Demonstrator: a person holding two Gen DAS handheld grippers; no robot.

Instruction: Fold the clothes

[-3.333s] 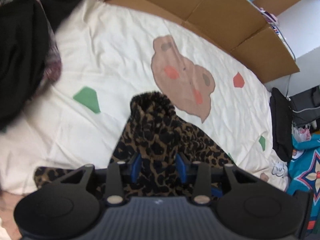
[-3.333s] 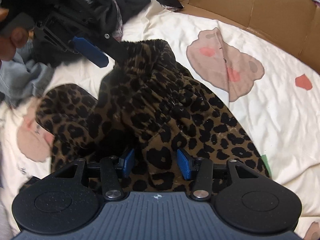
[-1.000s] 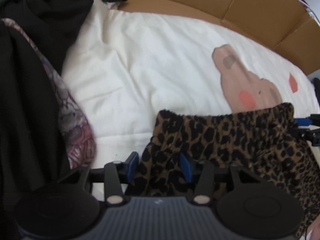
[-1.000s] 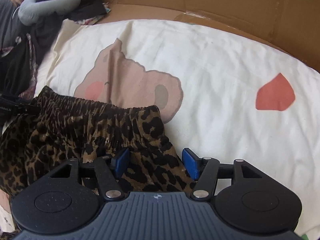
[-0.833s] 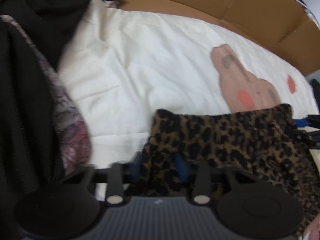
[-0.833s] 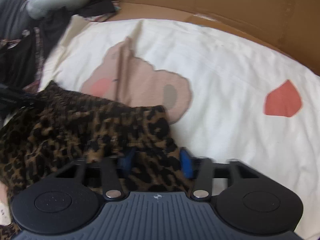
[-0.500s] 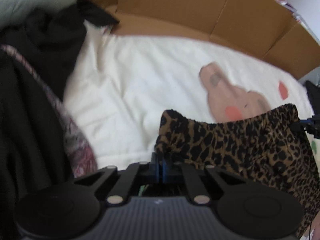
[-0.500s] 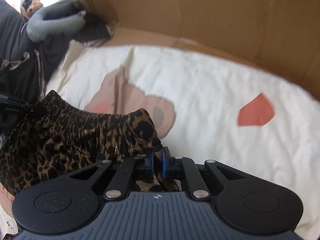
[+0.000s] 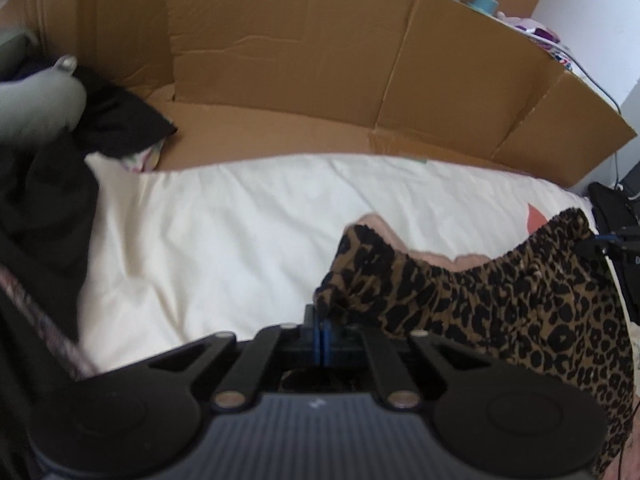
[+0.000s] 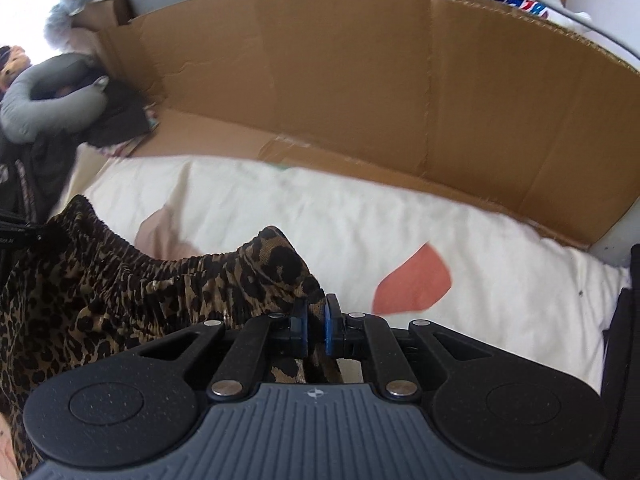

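Observation:
A leopard-print garment (image 9: 500, 296) with a gathered elastic waistband hangs stretched between my two grippers above the bed. My left gripper (image 9: 321, 330) is shut on one end of the waistband. My right gripper (image 10: 315, 322) is shut on the other end of the leopard-print garment (image 10: 120, 284). In the left wrist view the right gripper's blue tip (image 9: 608, 238) shows at the far end of the band. The rest of the fabric drapes down below the band, out of sight behind the gripper bodies.
A cream bedsheet (image 9: 224, 240) with a pink bear print and a red patch (image 10: 412, 282) lies below. Cardboard panels (image 9: 304, 64) wall the far side. A dark clothes pile (image 9: 44, 208) and a grey neck pillow (image 10: 52, 100) sit at the left.
Both grippers went from open around the waistband to shut on it, then lifted it off the sheet and tilted up; the band now hangs taut between them.

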